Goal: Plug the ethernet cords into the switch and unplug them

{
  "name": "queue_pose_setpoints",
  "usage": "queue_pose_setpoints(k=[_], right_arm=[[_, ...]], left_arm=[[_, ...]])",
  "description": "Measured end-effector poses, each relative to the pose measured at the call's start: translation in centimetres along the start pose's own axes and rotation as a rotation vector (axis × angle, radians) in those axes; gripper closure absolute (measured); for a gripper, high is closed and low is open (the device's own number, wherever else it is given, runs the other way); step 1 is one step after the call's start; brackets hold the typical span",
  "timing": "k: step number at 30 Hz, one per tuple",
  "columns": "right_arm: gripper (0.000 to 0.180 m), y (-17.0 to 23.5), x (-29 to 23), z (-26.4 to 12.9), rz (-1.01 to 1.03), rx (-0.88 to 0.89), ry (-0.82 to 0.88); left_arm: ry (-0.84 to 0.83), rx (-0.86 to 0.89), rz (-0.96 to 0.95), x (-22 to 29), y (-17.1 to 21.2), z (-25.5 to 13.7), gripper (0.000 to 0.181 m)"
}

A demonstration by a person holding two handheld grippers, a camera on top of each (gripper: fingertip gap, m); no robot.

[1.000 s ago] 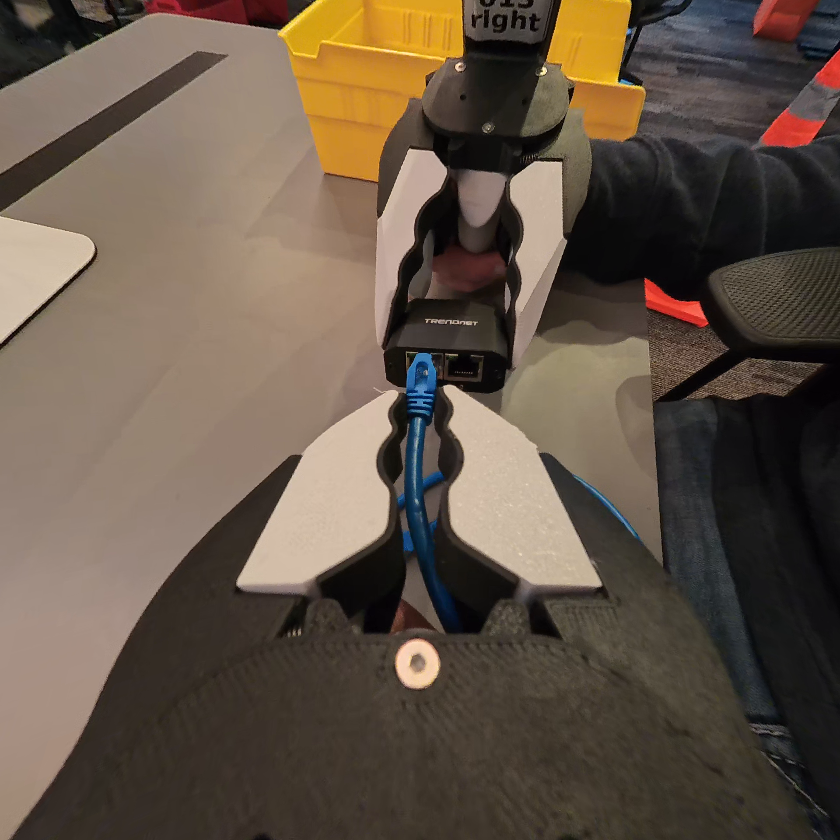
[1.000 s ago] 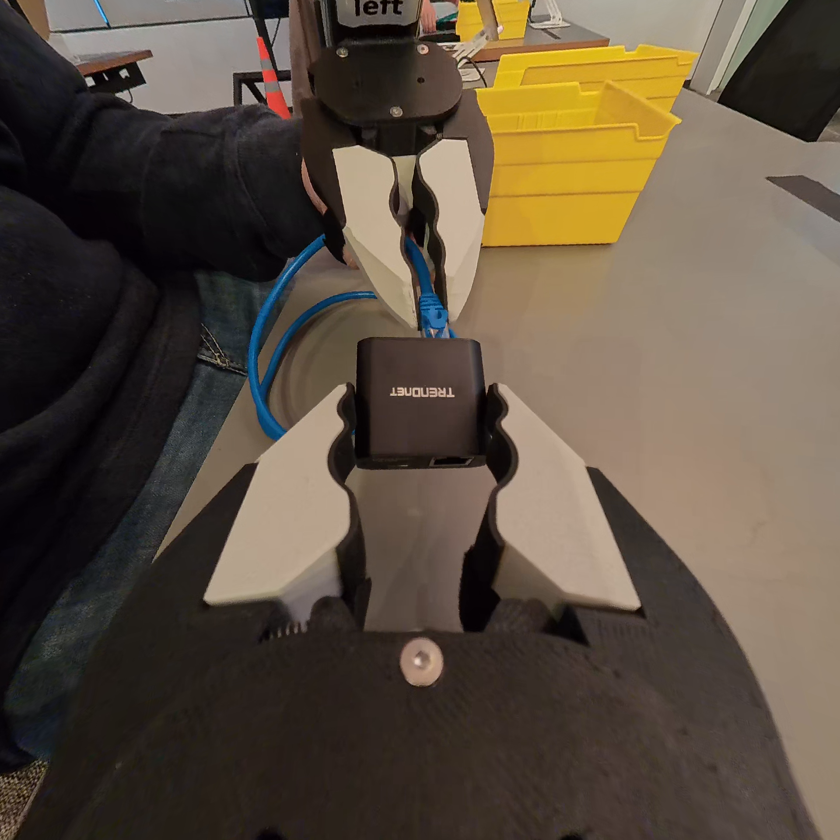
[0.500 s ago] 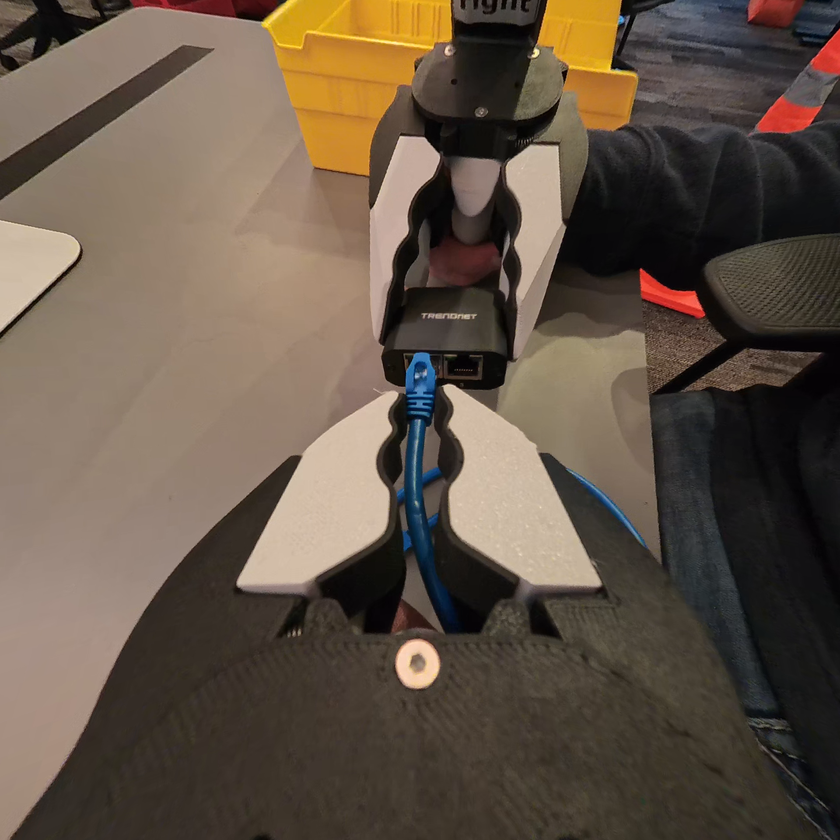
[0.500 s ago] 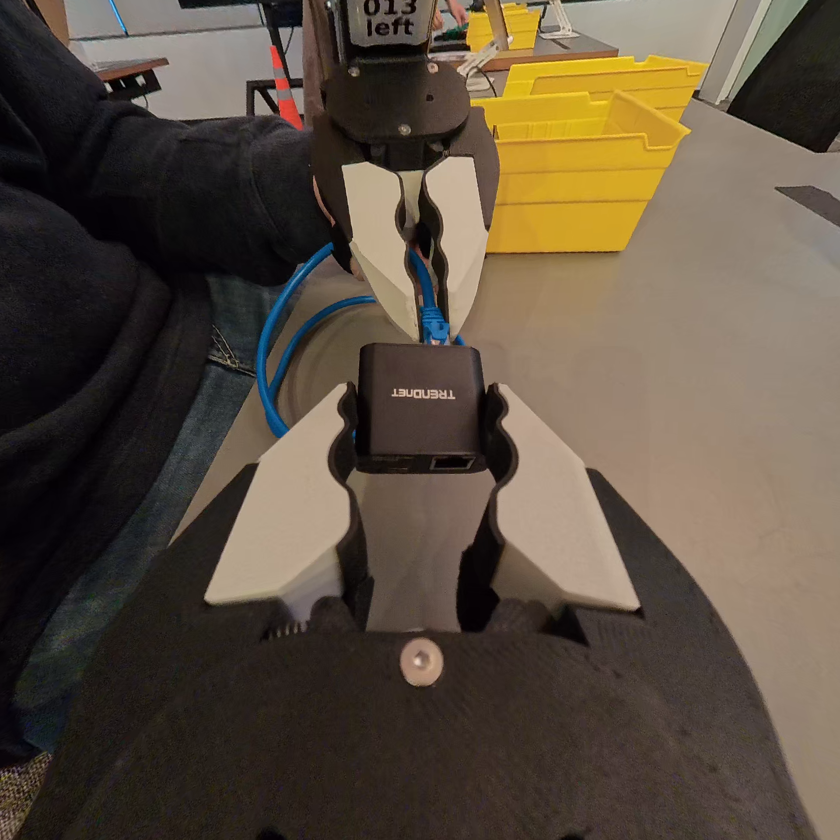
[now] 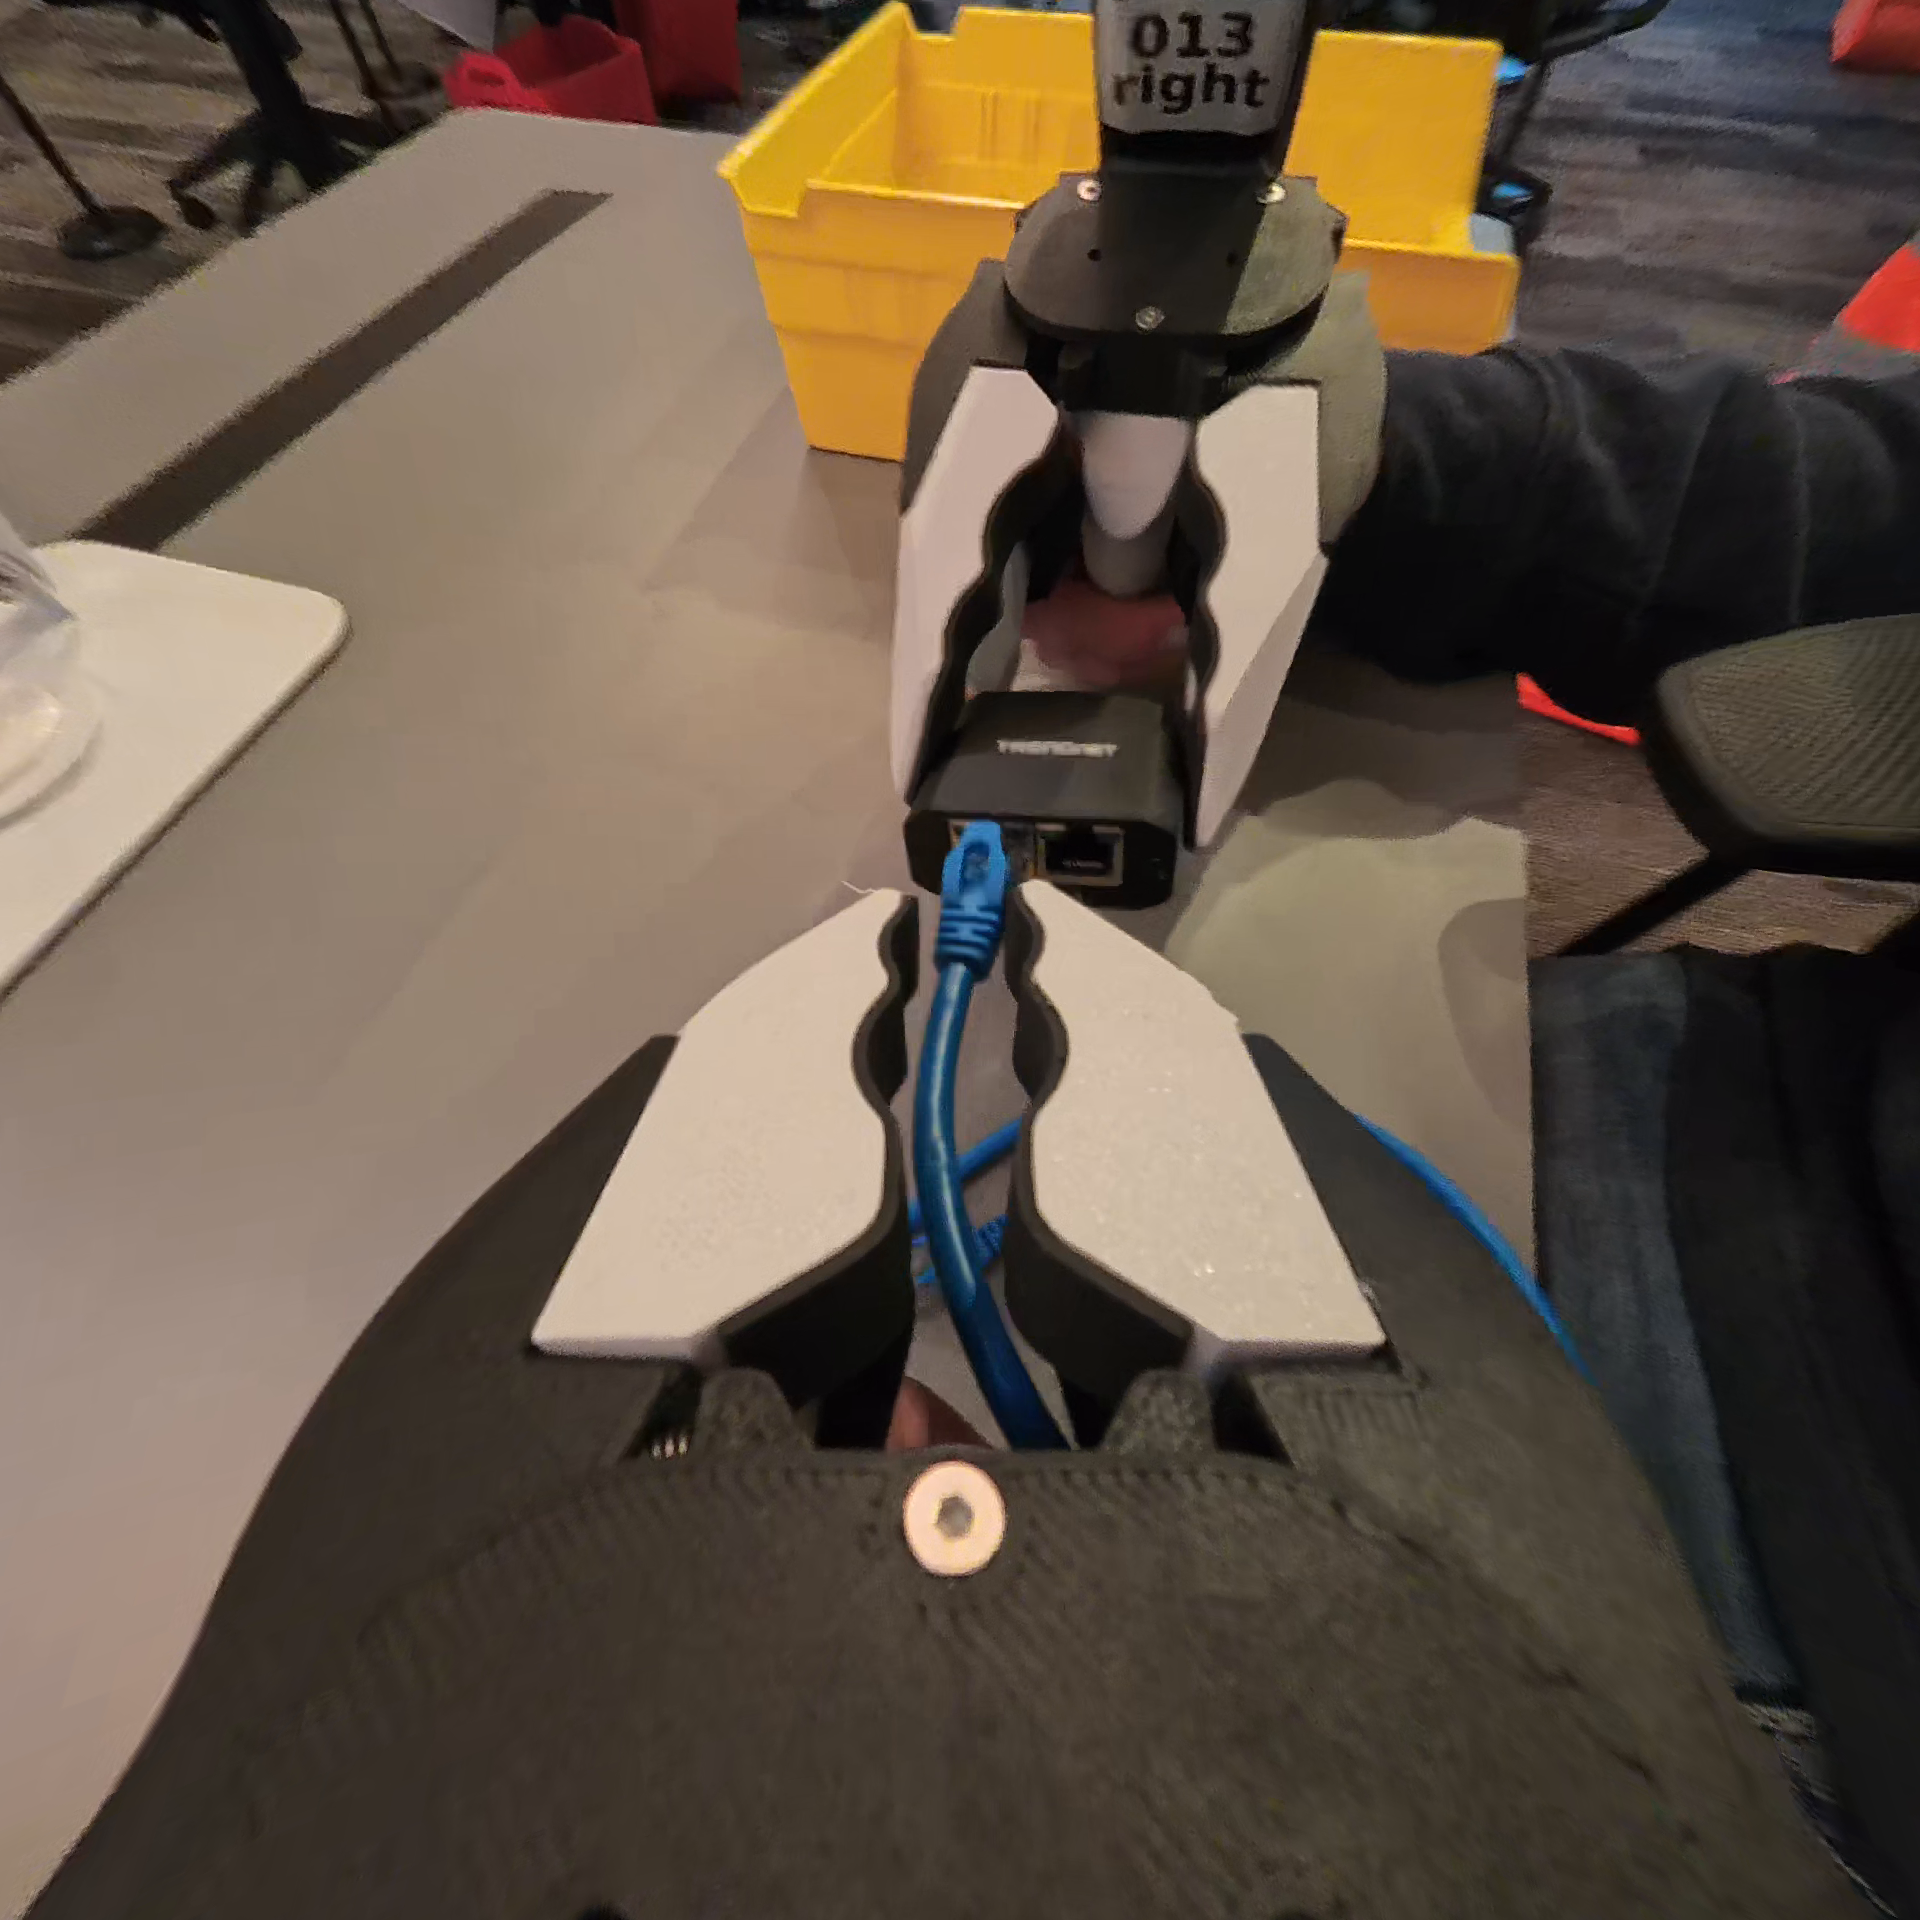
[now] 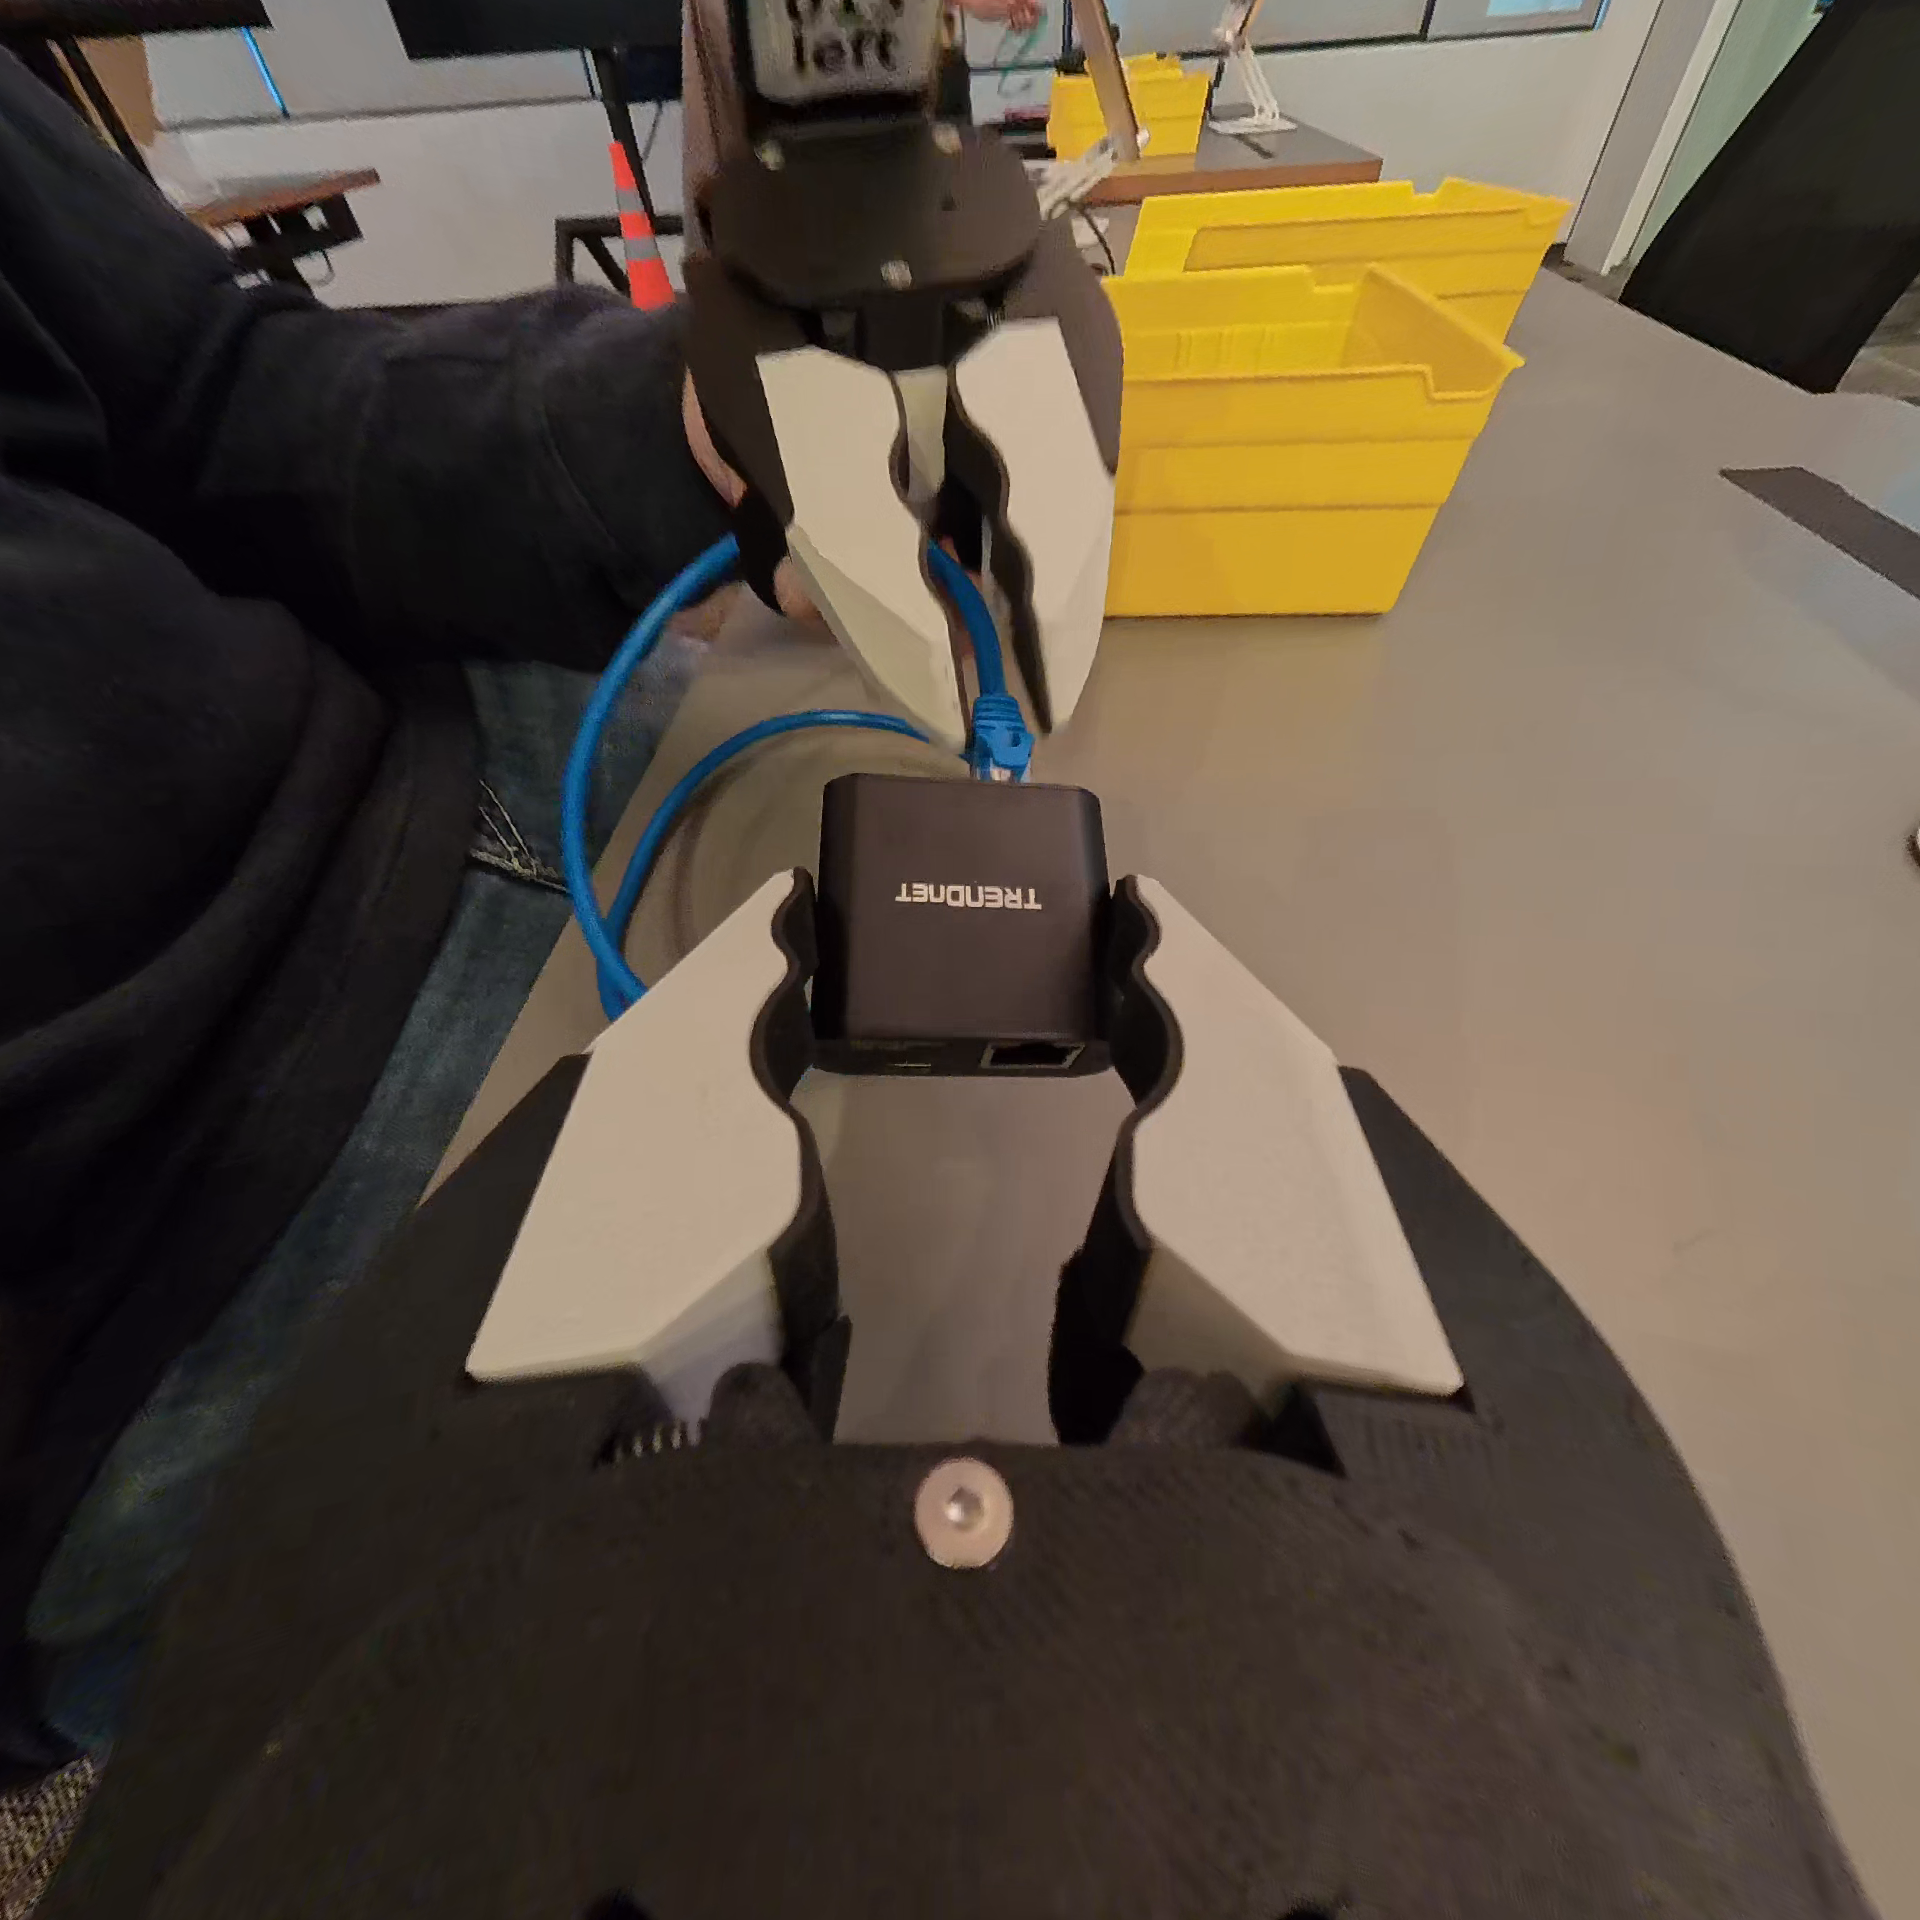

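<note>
A small black switch (image 5: 1049,769) sits low over the grey table (image 5: 520,727), held by its sides in my right gripper (image 6: 961,894), which also shows in the left wrist view (image 5: 1055,810). In the right wrist view the switch (image 6: 956,935) shows an empty port on its near face. My left gripper (image 5: 961,904) is shut on a blue ethernet cord (image 5: 951,1122) just behind its plug (image 5: 971,883). The plug sits in the left of two ports facing me; the right port is empty. The left gripper (image 6: 997,722) shows beyond the switch, and the cord (image 6: 603,790) loops off the table edge.
Yellow bins (image 5: 862,270) stand on the table behind the switch, also in the right wrist view (image 6: 1278,488). A white mat (image 5: 156,686) lies at the far left. A black chair armrest (image 5: 1797,727) and a person's dark sleeve (image 6: 312,468) are beside the table edge. My left and right fingertips are right by each other.
Both grippers have shifted a little and the views show more of the far table. The blue plug stays at the left port and the switch stays in the right gripper.
</note>
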State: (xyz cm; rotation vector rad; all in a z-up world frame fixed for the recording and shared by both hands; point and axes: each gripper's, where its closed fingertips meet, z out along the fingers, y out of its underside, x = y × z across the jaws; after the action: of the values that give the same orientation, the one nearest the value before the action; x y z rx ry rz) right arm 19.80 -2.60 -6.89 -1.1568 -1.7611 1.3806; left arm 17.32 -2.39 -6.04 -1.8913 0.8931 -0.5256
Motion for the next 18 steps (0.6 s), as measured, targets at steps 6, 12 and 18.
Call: queue_pose_setpoints(k=[6, 12, 18], right_arm=[[0.124, 0.5, 0.7, -0.2, 0.003, -0.018, 0.039], [0.124, 2.6, 2.4, -0.8, 0.026, -0.122, 0.153], [0.124, 5.2, 3.5, -0.9, 0.039, -0.239, 0.229]], left_arm=[[-0.162, 0.006, 0.024, -1.9, -1.6, -2.5, 0.148], [-0.413, -0.043, 0.089, -3.6, -2.7, -8.3, 0.15], [-0.894, -0.183, -0.069, -8.3, 2.5, -21.3, 0.15]])
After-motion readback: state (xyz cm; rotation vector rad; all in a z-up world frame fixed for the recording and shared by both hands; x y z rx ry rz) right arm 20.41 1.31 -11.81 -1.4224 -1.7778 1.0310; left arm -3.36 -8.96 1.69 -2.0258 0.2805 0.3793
